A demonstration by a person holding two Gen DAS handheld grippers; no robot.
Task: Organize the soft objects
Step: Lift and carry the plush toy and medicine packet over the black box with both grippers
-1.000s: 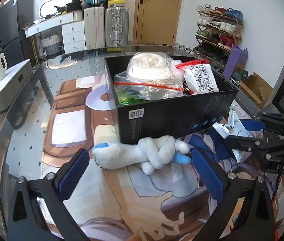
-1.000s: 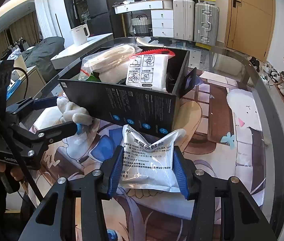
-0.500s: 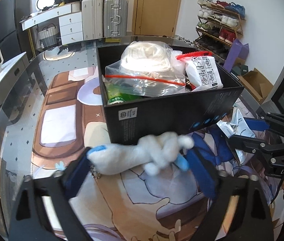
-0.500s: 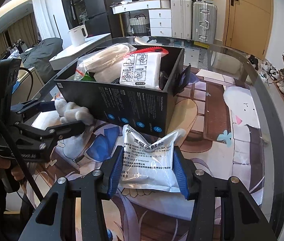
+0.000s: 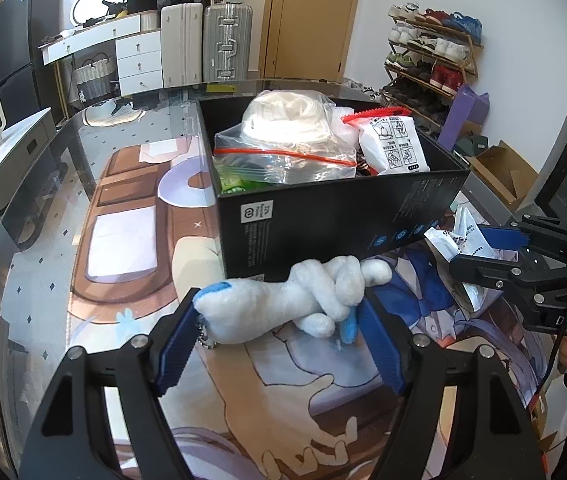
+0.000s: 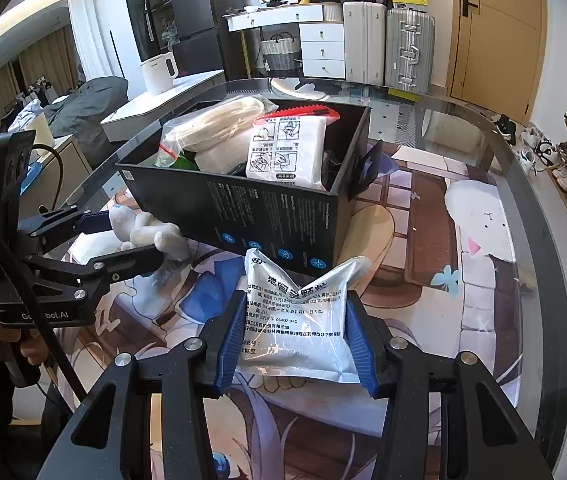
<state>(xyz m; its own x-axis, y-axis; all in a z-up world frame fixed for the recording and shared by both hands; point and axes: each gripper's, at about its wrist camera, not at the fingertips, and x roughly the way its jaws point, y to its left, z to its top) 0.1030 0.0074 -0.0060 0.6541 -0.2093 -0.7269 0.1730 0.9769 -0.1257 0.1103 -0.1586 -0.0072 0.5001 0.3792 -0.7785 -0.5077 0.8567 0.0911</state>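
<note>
A white plush toy (image 5: 283, 304) with blue tips lies crosswise between the blue pads of my left gripper (image 5: 281, 320), just in front of the black box (image 5: 323, 220). The jaws are closing and both pads touch the toy's ends. My right gripper (image 6: 296, 312) is shut on a white printed packet (image 6: 295, 308), held just above the mat before the box's (image 6: 243, 208) near wall. The box holds a zip bag with a white hat (image 5: 287, 136) and a white pack with a red strip (image 5: 393, 144). The right wrist view shows the left gripper (image 6: 131, 240) around the toy (image 6: 147, 232).
A printed mat (image 5: 123, 240) covers the glass table (image 6: 523, 160), whose curved edge runs along the right. Suitcases (image 5: 227, 44), a white dresser (image 5: 131, 56) and a shoe rack (image 5: 435, 56) stand beyond it. A hand (image 6: 31, 352) grips the left gripper's handle.
The left gripper's jaws have narrowed from wide apart onto the plush toy's ends, and the toy now sits higher against the box. The right gripper and its packet have not moved.
</note>
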